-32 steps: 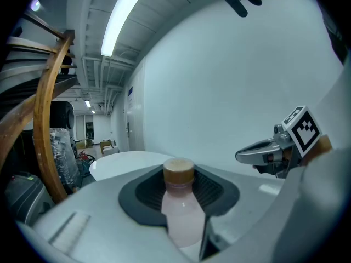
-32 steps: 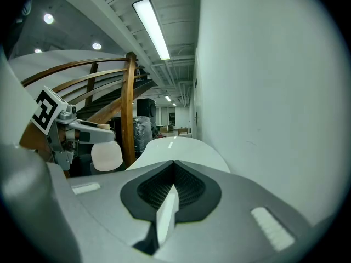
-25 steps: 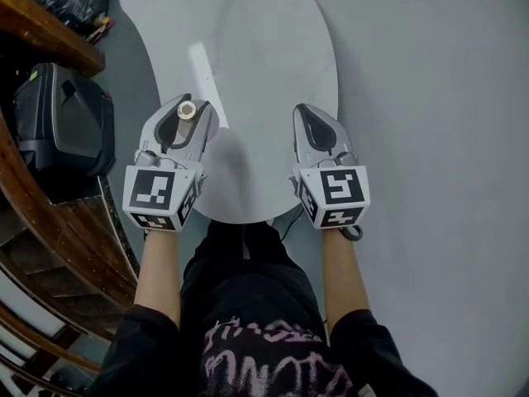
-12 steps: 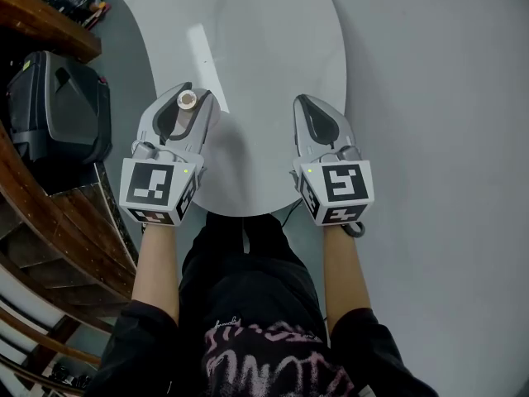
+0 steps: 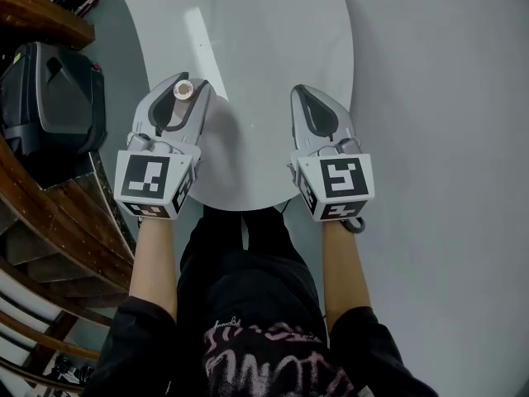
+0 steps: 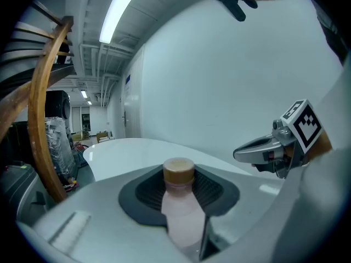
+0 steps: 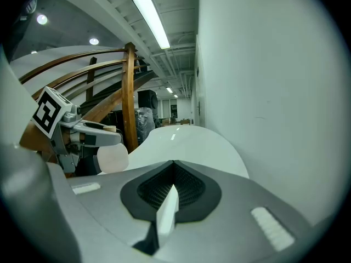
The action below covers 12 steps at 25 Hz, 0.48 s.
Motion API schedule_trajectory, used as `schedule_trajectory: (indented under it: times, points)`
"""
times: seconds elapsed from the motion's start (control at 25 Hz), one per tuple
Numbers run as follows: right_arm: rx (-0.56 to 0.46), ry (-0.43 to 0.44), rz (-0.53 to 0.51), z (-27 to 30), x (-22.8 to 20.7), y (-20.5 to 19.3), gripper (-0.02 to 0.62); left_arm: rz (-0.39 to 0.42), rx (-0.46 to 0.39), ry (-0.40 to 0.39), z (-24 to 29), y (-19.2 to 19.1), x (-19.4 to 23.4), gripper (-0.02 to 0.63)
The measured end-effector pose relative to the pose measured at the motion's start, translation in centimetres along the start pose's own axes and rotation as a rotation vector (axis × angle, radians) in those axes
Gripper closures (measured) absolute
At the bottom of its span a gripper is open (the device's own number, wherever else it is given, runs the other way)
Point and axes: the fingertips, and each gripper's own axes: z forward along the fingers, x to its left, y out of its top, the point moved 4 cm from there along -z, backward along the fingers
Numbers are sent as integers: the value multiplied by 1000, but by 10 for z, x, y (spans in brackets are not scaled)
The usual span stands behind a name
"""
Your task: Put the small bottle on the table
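A small pale pink bottle (image 6: 184, 215) with a tan cap (image 5: 183, 90) stands upright between the jaws of my left gripper (image 5: 180, 99), which is shut on it. That gripper hangs over the near left part of the white oval table (image 5: 264, 31). I cannot tell how high the bottle is above the top. My right gripper (image 5: 307, 104) is level with it over the near right part of the table, shut with nothing held. In the right gripper view the shut jaws (image 7: 172, 189) point along the table (image 7: 192, 141), and the left gripper (image 7: 82, 133) with the bottle (image 7: 112, 158) shows at the left.
A black case (image 5: 50, 98) sits on the floor left of the table. Curved wooden rails (image 5: 50, 222) run along the left side. Grey floor (image 5: 446, 98) lies to the right. The person's legs stand at the table's near edge.
Both grippers have moved a little forward, farther over the table. The left one still holds the bottle and the right one stays shut.
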Motion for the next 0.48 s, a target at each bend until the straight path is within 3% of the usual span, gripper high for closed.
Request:
schedule_trajectory:
  times: [0.48]
  points:
    - [39, 9, 31, 18, -6, -25, 584, -18, 22, -7, 20, -21, -1, 472]
